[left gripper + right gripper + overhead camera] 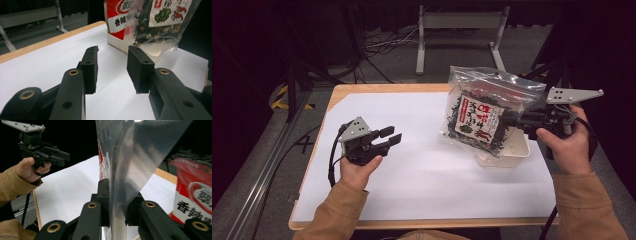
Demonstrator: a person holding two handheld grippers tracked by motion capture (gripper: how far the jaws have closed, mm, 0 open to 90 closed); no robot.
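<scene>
A clear plastic bag [482, 112] of dark dried greens with a red and white label hangs in the air over a white tray [514, 156] at the table's right. My right gripper [512, 120] is shut on the bag's edge; in the right gripper view both jaws press on the plastic sheet [135, 157] at my right gripper [117, 202]. My left gripper [392, 136] is held level over the white sheet at the left, open with nothing between its pads [90, 67]. It points toward the bag [162, 27].
A red and white snack packet [118, 17] stands in the white tray [117, 43], also seen as the red packet [195, 195]. White paper [422, 175] covers the wooden table. Cables and a metal stand [457, 30] lie on the floor beyond.
</scene>
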